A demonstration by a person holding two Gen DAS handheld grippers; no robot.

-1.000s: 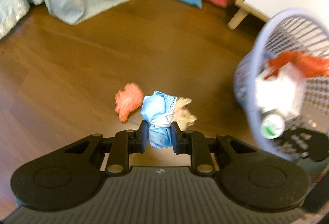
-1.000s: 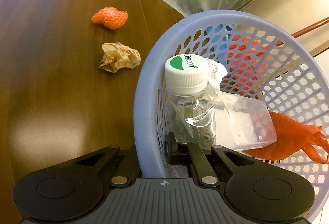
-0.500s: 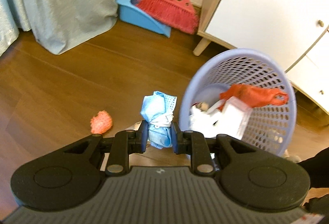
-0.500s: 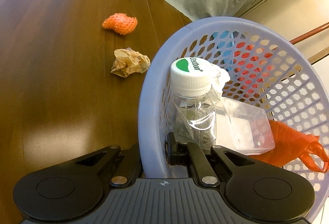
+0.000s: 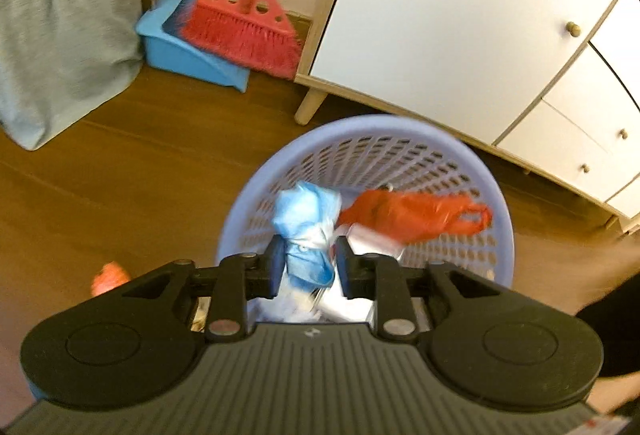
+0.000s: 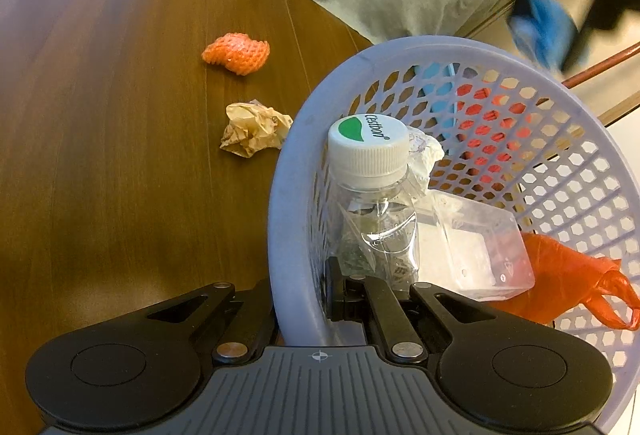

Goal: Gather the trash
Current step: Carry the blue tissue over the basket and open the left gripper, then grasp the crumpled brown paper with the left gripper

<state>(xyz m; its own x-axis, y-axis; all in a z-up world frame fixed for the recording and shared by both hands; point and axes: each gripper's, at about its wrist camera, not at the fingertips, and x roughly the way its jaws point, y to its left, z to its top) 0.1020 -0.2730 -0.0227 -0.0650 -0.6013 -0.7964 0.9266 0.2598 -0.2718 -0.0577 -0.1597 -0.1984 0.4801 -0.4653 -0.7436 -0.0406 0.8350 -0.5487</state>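
Blue crumpled wad (motion-blurred) over lavender basket — left jaws just opening around it, right jaws clenched on basket rim.

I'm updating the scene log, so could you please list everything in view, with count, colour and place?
Perforated plastic basket: one, lilac, on the floor.
Clear capped bottle: one, white-green cap, in basket.
Clear plastic box: one, in basket.
Plastic bag: one, orange, in basket.
Crumpled blue wad: one, over basket.
Foam fruit net: one, orange, floor.
Crumpled paper: one, tan, floor beside basket.
Broom, dustpan: red, blue, by the wall.
Cabinet: white.
Left gripper: jaws just opening, wad between them.
Right gripper: shut on basket rim.
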